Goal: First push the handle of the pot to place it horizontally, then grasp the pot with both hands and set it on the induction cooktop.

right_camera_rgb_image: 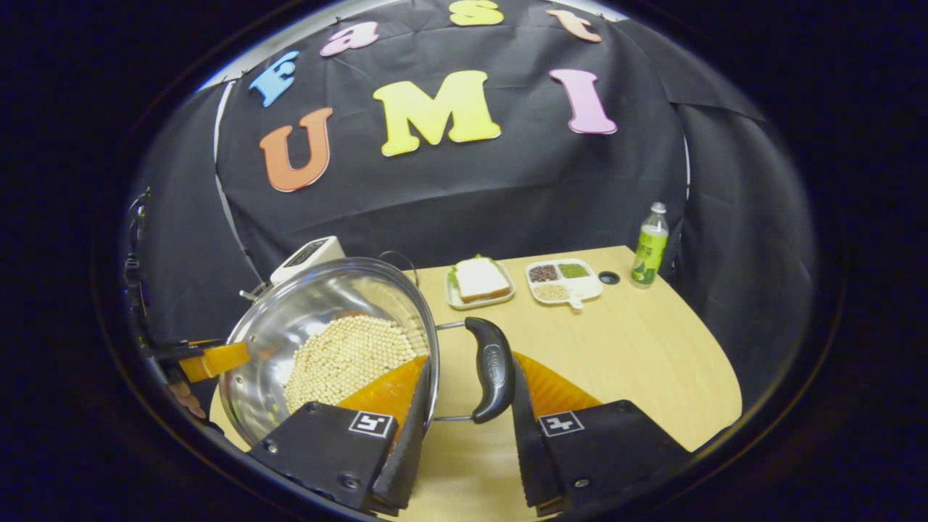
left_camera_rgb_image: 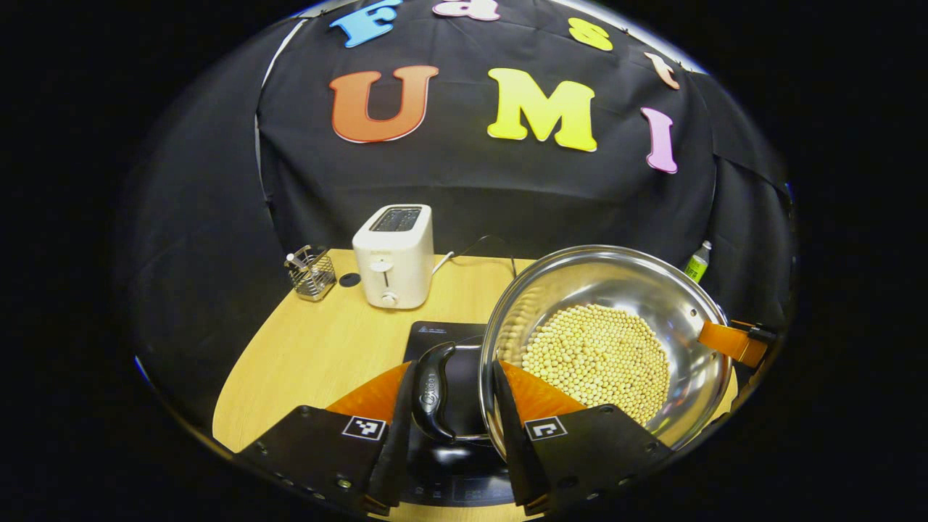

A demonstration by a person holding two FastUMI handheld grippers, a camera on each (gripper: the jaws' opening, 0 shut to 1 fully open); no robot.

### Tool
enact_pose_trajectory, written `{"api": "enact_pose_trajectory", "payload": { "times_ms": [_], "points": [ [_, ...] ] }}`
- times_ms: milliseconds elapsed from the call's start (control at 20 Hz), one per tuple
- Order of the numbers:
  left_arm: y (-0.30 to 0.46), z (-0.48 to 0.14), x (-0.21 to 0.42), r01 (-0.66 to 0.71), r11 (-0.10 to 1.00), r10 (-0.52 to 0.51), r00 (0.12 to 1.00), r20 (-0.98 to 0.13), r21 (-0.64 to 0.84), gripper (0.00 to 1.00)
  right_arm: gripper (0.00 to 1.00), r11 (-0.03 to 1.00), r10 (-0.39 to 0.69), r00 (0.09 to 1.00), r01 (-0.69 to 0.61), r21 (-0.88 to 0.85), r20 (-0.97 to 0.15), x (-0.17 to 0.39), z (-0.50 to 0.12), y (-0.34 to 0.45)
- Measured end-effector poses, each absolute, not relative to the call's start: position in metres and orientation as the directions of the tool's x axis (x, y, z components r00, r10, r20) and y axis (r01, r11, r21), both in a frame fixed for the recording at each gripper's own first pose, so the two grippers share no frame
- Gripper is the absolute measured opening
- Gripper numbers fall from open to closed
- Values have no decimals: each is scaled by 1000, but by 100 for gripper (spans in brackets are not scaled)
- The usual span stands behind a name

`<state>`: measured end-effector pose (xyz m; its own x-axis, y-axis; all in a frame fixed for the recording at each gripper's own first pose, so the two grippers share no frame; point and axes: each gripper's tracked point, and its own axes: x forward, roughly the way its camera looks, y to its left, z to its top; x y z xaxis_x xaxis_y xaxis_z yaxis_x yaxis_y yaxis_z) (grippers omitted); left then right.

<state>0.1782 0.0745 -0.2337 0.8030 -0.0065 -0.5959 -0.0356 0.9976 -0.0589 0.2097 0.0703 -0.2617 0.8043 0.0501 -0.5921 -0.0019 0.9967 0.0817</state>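
The pot is held above the induction cooktop, each claw closed on a side handle

The left gripper view rides low and close at one side of the pot, facing the booth's back wall over the toaster – the right gripper view sits equally close at the pot's opposite side, facing the same wall. Both share the pot and wooden table – each catches the other gripper across the rim
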Motion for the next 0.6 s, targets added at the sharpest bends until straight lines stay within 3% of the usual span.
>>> {"api": "enact_pose_trajectory", "payload": {
  "times_ms": [200,600],
  "points": [
    [108,-250,184,-83,996,50,797,-602,-27,55,59,995,79,789,-30,90,-609,228,-290,104],
    [136,-290,199,-108,994,61,766,-640,-35,55,58,995,97,768,-51,91,-634,250,-334,129]
  ]
}}
